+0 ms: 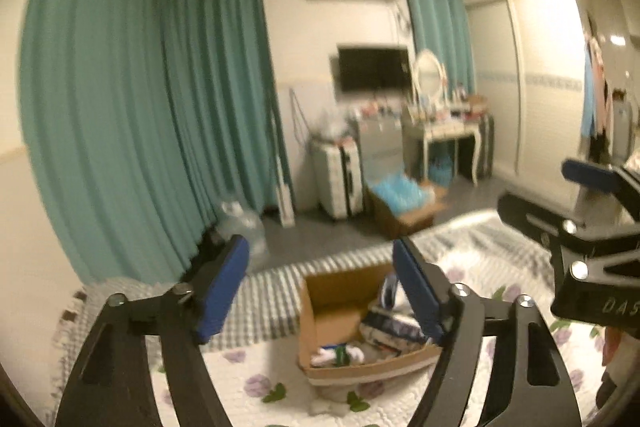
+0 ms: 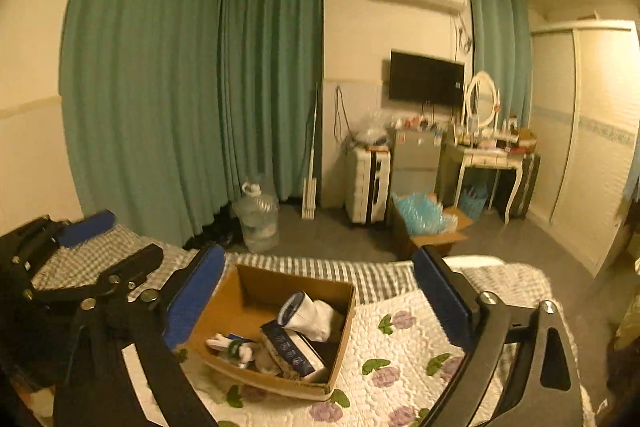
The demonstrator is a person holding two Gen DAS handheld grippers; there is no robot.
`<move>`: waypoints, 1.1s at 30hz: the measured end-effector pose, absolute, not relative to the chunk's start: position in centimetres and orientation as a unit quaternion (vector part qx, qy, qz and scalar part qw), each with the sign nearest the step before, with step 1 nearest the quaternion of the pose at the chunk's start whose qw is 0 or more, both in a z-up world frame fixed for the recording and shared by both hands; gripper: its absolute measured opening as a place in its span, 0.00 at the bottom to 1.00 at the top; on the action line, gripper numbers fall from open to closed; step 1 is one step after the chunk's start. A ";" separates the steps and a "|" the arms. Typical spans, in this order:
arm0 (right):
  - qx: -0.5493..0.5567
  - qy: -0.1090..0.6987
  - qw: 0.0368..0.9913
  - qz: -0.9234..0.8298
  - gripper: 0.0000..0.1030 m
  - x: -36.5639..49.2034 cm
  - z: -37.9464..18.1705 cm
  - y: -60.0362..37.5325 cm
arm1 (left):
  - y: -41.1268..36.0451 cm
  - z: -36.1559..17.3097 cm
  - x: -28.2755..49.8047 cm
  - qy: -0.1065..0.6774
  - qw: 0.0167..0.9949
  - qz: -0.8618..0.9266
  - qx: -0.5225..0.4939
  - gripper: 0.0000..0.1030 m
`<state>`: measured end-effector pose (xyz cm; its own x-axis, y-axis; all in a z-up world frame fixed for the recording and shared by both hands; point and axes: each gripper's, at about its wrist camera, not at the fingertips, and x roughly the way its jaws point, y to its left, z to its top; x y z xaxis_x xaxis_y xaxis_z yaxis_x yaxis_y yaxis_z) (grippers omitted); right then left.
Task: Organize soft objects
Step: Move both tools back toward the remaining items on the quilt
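Soft objects lie inside an open brown cardboard box [image 2: 276, 311] that sits on a bed covered by a white quilted bedspread printed with purple flowers and green leaves [image 2: 400, 359]. In the box are a white rolled sock with a blue cuff [image 2: 310, 315], a dark blue and white folded cloth bundle [image 2: 294, 351] and a small white piece with green and dark marks [image 2: 234, 347] near the front wall. A grey and white checked blanket [image 2: 320, 273] lies across the bed just behind the box.

The left claw [image 1: 320, 291], black with blue pads, stands with its fingers wide apart and nothing between them; through the gap its own camera looks down on the box, which is well clear of both pads. The right claw [image 2: 320, 303], of the same make, is likewise spread wide and empty, above the box and not touching it. Each claw shows at the edge of the other's view, so the two hang side by side over the bed.

Beyond the bed are long teal curtains [image 2: 160, 87], a clear plastic water jug [image 2: 258, 217] on the grey floor, a white suitcase [image 2: 366, 187], a black wall television [image 2: 426, 79], a white dressing table with an oval mirror [image 2: 486, 151] and a second cardboard box holding pale blue stuff [image 2: 424, 223]. The left wrist view is blurred.
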<state>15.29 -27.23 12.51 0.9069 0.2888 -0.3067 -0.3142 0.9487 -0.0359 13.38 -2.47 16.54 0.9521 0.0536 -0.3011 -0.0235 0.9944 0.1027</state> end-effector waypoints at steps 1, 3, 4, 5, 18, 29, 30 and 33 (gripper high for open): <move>-0.042 0.140 0.977 0.155 0.99 13.7 13.5 -27.4 | -2.1 17.5 11.9 0.139 0.989 0.028 0.049 0.75; -0.041 0.122 0.979 0.158 0.99 11.1 15.0 -27.6 | -1.4 19.3 9.2 0.121 0.991 0.031 0.046 0.76; -0.040 0.115 0.980 0.160 0.99 9.7 15.8 -27.7 | -0.9 20.1 7.9 0.115 0.992 0.030 0.042 0.77; -0.037 0.111 0.980 0.163 0.99 8.4 16.5 -27.8 | -0.7 20.5 7.0 0.110 0.993 0.031 0.041 0.78; -0.050 0.076 0.973 0.211 1.00 -2.0 17.2 -26.2 | 3.7 18.4 0.8 0.102 0.992 0.064 0.030 0.78; -0.063 0.207 0.950 0.227 1.00 3.2 0.6 -22.1 | 6.5 3.0 6.8 0.246 0.964 0.100 -0.023 0.78; -0.066 0.219 0.947 0.224 1.00 4.0 -1.1 -21.8 | 6.4 1.6 7.4 0.261 0.960 0.098 -0.027 0.78; -0.079 0.249 0.941 0.217 1.00 6.0 -5.3 -21.2 | 5.9 -2.8 9.2 0.301 0.948 0.098 -0.026 0.78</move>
<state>5.96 -21.15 -5.27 0.7821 0.3685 -0.5025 -0.4469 0.8937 -0.0402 9.25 5.93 -2.82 0.7999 0.1706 -0.5753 -0.2020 0.9793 0.0095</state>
